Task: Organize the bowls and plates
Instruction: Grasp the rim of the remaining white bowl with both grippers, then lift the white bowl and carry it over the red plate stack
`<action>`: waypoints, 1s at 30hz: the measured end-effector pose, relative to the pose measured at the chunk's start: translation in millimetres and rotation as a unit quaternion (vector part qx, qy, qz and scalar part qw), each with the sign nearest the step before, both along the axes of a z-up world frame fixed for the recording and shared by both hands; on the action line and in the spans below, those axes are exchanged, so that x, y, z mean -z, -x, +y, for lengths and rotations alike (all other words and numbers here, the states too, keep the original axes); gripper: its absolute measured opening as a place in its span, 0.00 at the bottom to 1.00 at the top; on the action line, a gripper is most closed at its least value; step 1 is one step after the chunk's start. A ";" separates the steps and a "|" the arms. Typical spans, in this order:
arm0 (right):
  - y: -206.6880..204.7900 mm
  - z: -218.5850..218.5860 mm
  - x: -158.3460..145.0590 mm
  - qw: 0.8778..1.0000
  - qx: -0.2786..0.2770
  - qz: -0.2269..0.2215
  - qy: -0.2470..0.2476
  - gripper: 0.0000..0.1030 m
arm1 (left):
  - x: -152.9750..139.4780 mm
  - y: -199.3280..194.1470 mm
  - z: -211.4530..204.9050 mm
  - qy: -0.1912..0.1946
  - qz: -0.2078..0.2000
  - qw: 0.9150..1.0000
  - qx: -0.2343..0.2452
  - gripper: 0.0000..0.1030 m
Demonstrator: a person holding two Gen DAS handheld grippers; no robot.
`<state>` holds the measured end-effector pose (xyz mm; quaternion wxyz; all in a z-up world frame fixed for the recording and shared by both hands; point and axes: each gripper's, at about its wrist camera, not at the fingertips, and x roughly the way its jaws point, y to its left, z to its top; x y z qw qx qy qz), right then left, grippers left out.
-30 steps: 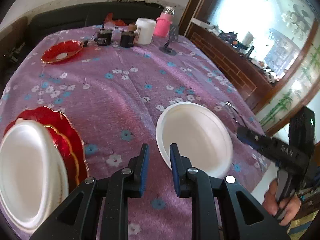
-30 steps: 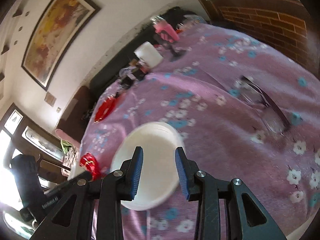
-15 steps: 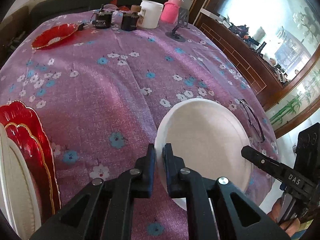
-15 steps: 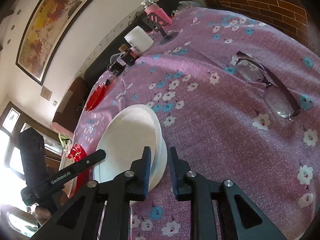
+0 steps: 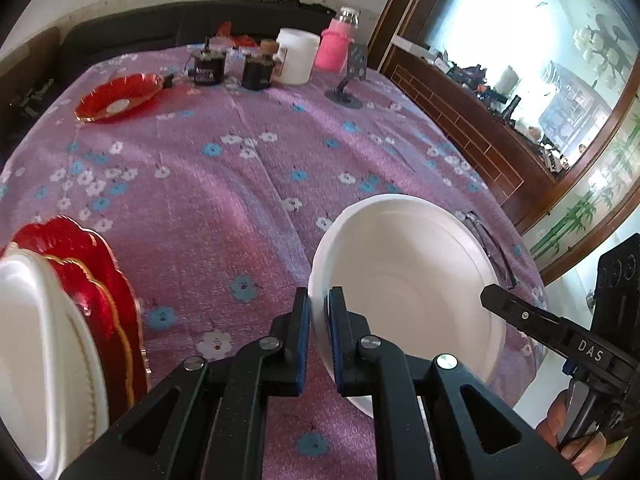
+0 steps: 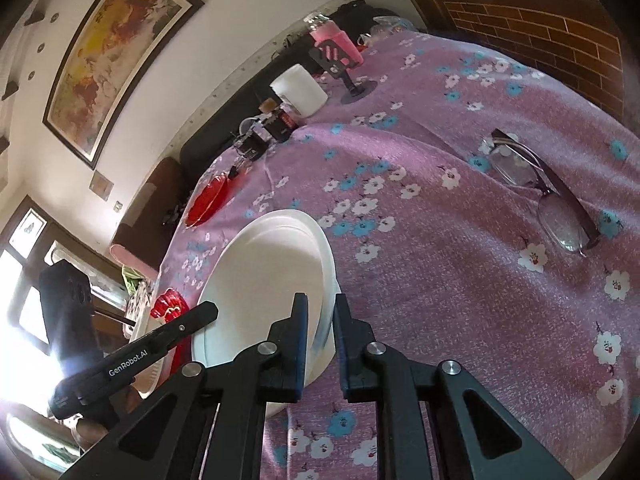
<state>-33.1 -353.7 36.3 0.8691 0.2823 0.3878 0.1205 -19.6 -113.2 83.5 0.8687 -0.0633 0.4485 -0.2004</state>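
Your left gripper and right gripper each pinch opposite rims of the white bowl, tilted above the purple tablecloth (stacked plates sit left).

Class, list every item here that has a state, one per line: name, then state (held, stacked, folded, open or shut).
white bowl: gripped at its rim from two sides, tilted
left gripper: shut on the bowl's rim
right gripper: shut on the bowl's rim
plate stack: red and white plates piled together
far red plate: lying alone on the tablecloth
glasses: folded on the tablecloth
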 end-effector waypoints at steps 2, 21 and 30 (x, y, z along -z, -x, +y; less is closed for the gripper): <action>1.3 4.3 -6.9 1.000 -0.004 -0.008 0.003 0.13 | -8.7 4.8 5.6 0.002 -0.015 1.000 -0.005 0.09; -6.7 98.5 -77.4 0.993 -0.088 -0.070 0.040 0.13 | -70.0 42.0 110.7 0.052 -0.091 0.991 -0.082 0.10; -18.2 175.9 -90.0 0.983 -0.166 -0.073 0.042 0.13 | -74.7 63.1 188.7 0.062 -0.099 0.982 -0.150 0.10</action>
